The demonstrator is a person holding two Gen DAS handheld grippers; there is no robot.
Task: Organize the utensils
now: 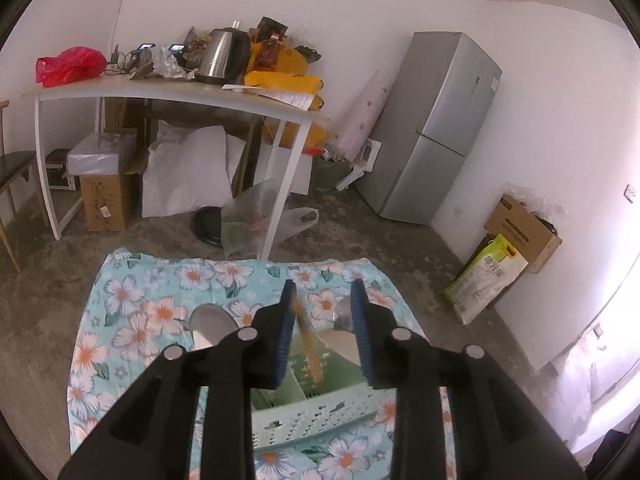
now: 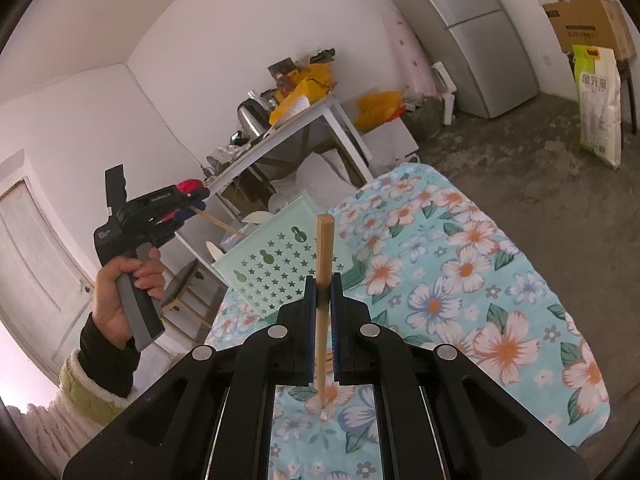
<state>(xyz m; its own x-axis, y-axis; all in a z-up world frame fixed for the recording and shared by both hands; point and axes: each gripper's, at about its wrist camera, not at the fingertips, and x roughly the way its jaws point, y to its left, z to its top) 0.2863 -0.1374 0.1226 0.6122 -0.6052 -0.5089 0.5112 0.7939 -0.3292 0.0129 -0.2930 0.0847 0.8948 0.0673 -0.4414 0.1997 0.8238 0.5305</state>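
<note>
From the left wrist camera, the left gripper (image 1: 323,332) hangs over a pale green plastic basket with holes in its wall (image 1: 316,420). Its two blue-padded fingers (image 1: 362,332) stand wide apart. A thin wooden chopstick (image 1: 307,338) is blurry in the gap, close to the left pad. I cannot tell if anything is touching it. Its lower end points down into the basket. Silver metal spoons (image 1: 210,322) poke out at the far side of the basket. The basket sits on a blue cloth with white and orange flowers (image 1: 140,320). Far behind are a white table full of stuff (image 1: 160,94) and a grey fridge (image 1: 440,120).

From the right wrist camera, the right gripper (image 2: 323,320) pinches a round wooden chopstick (image 2: 323,264). Its fingers are almost closed, one on each side of the stick. The stick stands nearly straight up above the flower cloth (image 2: 460,280). To the left, a hand (image 2: 128,284) holds the left gripper (image 2: 192,206) up above the green basket (image 2: 280,264), with the thin chopstick (image 2: 218,222) slanting down from its tip.
</note>
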